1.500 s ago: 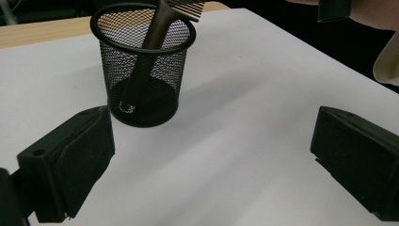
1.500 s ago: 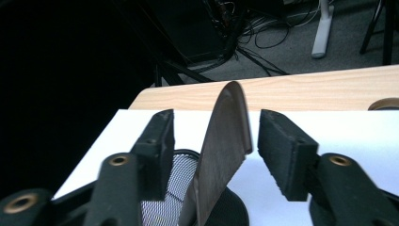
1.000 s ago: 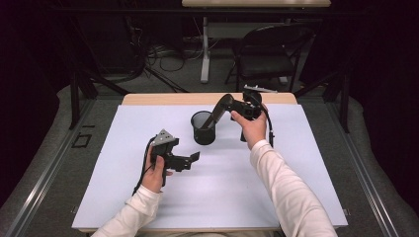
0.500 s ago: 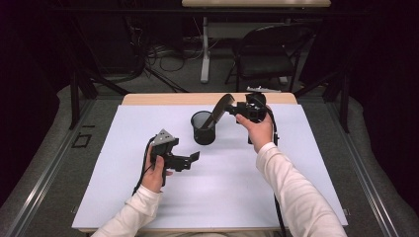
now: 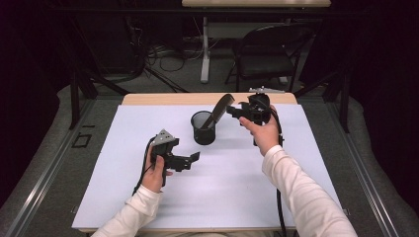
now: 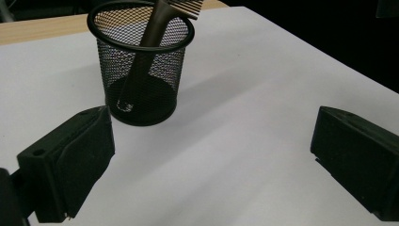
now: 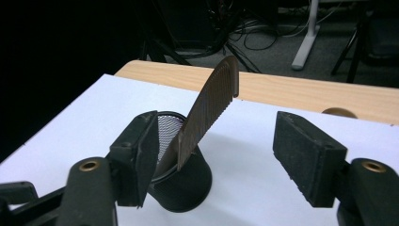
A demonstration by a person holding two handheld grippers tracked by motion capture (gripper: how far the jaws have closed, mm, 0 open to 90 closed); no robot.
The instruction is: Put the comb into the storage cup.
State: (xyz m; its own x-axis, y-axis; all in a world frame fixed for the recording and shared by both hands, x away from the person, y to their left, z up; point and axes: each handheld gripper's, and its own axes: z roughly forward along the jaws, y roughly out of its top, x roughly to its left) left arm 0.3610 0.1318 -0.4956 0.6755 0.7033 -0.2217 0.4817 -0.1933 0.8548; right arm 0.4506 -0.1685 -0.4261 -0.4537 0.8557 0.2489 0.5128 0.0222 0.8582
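Both grippers we hold with jaws spread; right gripper [image 5: 236,112] has just been opening, clear of the comb [image 5: 219,109] leaning in the mesh cup [image 5: 203,129]; left gripper [image 5: 193,159] holds nothing.

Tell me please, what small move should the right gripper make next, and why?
Probably draw the right gripper back, away from the mesh cup. The comb already stands in the cup, leaning on its rim, and the jaws, which have just been opening, no longer touch it.

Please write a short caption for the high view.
Comb leaning in mesh cup; right tongs open beside it.
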